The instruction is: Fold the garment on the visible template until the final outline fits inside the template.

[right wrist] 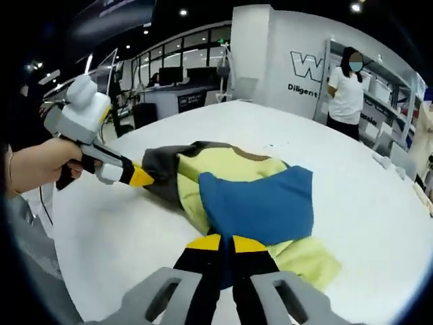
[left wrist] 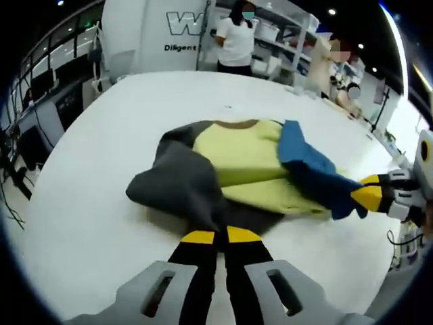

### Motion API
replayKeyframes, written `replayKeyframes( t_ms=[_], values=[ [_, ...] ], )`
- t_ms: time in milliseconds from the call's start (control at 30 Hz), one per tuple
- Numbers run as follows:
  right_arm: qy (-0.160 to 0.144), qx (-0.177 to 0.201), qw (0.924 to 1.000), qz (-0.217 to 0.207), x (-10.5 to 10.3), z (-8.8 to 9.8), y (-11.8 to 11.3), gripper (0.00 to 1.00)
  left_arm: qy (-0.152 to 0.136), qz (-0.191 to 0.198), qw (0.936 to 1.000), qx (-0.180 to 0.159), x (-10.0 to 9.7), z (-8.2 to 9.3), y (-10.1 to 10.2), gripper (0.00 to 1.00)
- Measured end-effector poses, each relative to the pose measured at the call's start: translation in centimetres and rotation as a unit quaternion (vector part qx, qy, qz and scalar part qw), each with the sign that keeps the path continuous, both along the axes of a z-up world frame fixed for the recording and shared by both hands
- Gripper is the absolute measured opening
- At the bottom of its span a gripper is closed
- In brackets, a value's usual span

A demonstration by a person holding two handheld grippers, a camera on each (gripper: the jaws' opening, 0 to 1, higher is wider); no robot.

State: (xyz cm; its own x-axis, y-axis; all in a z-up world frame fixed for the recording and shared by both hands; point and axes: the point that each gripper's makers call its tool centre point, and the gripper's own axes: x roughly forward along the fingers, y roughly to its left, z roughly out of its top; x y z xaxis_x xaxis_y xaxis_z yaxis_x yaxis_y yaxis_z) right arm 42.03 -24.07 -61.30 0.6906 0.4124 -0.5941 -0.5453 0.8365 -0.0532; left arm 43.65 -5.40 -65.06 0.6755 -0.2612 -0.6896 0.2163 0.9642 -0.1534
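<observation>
A garment lies on the white table [left wrist: 81,203]: yellow-green body [left wrist: 247,159], grey sleeve [left wrist: 183,186] and blue sleeve [left wrist: 314,169]. My left gripper [left wrist: 220,235] is shut on the edge of the grey sleeve, which is bunched up in front of it. In the right gripper view, my right gripper [right wrist: 226,242] is shut on the blue sleeve [right wrist: 260,203], which is laid over the yellow-green body [right wrist: 216,166]. The left gripper [right wrist: 139,177] comes in from the left there, held by a hand, pinching the grey sleeve [right wrist: 166,169]. The right gripper [left wrist: 369,196] enters the left gripper view at the right.
A person in a white shirt [left wrist: 237,40] stands at shelves [left wrist: 284,34] beyond the table's far edge. Another person [left wrist: 342,74] is at the far right. Desks with monitors [left wrist: 47,88] line the left side. White table surface [right wrist: 365,196] lies all around the garment.
</observation>
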Motion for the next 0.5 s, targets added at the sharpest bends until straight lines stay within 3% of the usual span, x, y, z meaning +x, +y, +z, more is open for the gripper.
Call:
replayKeyframes(
  t_ms=[300,500],
  values=[
    [-0.019,-0.031,0.9982,-0.047,2.8,1.6,-4.9,0.0,0.005,-0.009,0.9999,0.01,-0.4,-0.1,2.5,0.0],
    [-0.018,-0.043,0.9955,-0.083,4.5,1.9,-8.1,0.0,0.013,0.006,0.9999,-0.007,-0.6,-0.1,4.4,0.0]
  ],
)
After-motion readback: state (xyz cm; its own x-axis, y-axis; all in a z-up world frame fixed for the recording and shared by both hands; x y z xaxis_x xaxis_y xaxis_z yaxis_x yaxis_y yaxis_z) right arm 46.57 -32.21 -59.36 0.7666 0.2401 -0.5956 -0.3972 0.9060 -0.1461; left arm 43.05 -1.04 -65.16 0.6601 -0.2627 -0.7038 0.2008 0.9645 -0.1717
